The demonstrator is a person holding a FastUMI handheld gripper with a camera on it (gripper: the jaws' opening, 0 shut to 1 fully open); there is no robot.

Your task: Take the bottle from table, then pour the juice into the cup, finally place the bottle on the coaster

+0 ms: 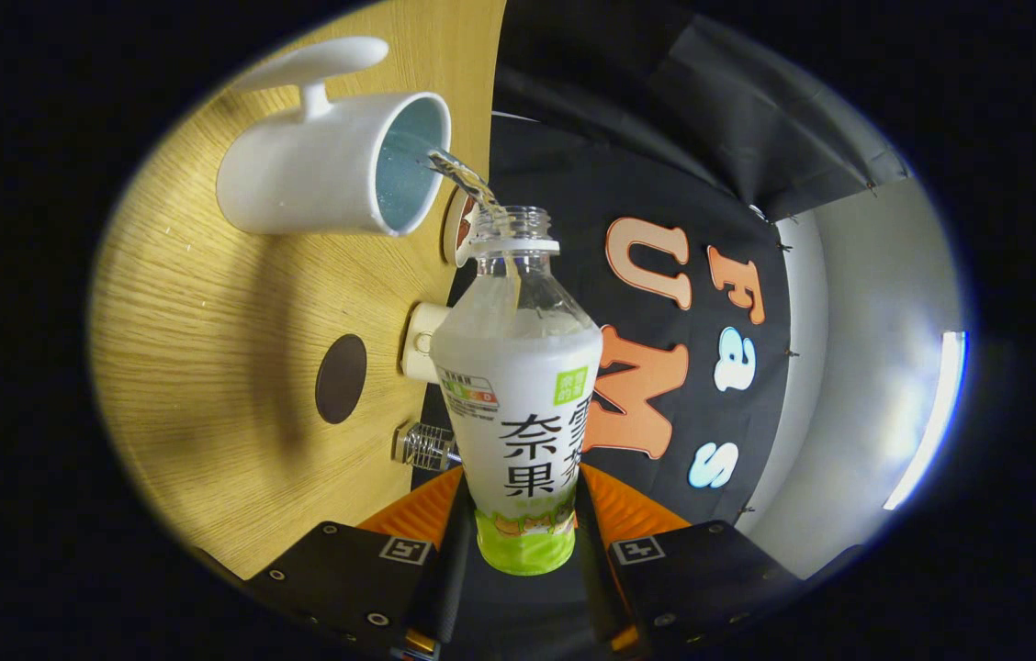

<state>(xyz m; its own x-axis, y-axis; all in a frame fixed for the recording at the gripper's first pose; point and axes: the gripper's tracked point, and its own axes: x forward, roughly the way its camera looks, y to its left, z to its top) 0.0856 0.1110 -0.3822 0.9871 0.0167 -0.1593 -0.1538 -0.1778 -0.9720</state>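
Note:
My gripper [520, 528] is shut on the bottle [518, 395], with an orange finger pressing on each side of its lower body. The bottle is clear plastic with a white and green label, has no cap, and is tipped over toward the table. A thin stream of liquid [467, 184] runs from its mouth into the white cup [325, 170], which stands on the wooden table [206, 321] just beyond the bottle's neck. The cup has a handle on its far side. A dark brown round coaster [341, 378] lies on the table, nearer to my fingers than the cup.
Along the table's edge, behind the bottle, sit a white block [419, 341], a small clear ribbed glass piece [426, 446] and a round white-rimmed thing [456, 225] partly hidden by the bottle's neck. Black cloth hangs beyond the edge.

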